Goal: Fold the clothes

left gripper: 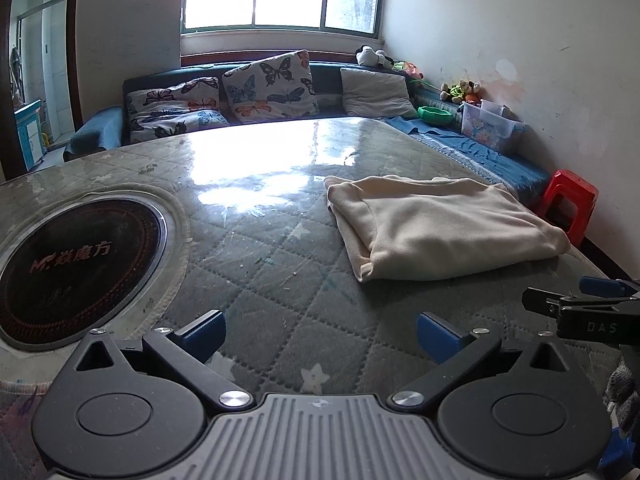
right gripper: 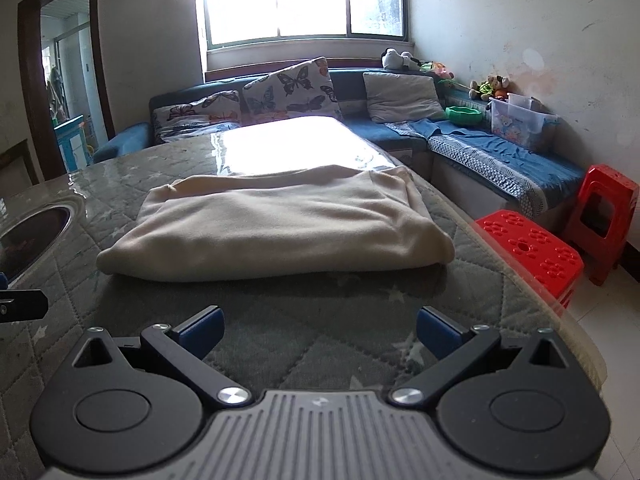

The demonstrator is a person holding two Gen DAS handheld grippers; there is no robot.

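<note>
both tongs wide open, cream garment folded on the surface

left tongs (left gripper: 321,334) spread wide, blue fingertips (left gripper: 206,330) well apart with nothing between them, hovering low over the quilted, star-printed cover under glass. right tongs (right gripper: 319,330) the same story: fingers parted, empty, pointing straight at the cloth.

and there it is, the cream garment (right gripper: 276,224), lying folded into a thick rectangle on the surface (right gripper: 320,344), near the right-hand edge. from the right wrist view it sits dead ahead, apart from the fingertips, its rounded fold facing the camera. from the left wrist view the same garment (left gripper: 444,226) lies ahead and off to the right, one corner lifted slightly at the back.

over on the left, a round black cooktop (left gripper: 76,260) is set into the surface, ringed in metal, with printed lettering on it. at the right edge of the left view, the other tool pokes in, black with a blue tip.

beyond the surface edge: two red plastic stools (right gripper: 528,248) on the pale floor, one close beside the surface, one farther back. a blue sofa (right gripper: 500,152) wraps the corner under a bright window (right gripper: 304,0), carrying butterfly-print cushions (right gripper: 292,90), a grey cushion (right gripper: 402,96), a green bowl (right gripper: 464,114), a clear storage box (right gripper: 520,120) and soft toys (right gripper: 490,86).
</note>
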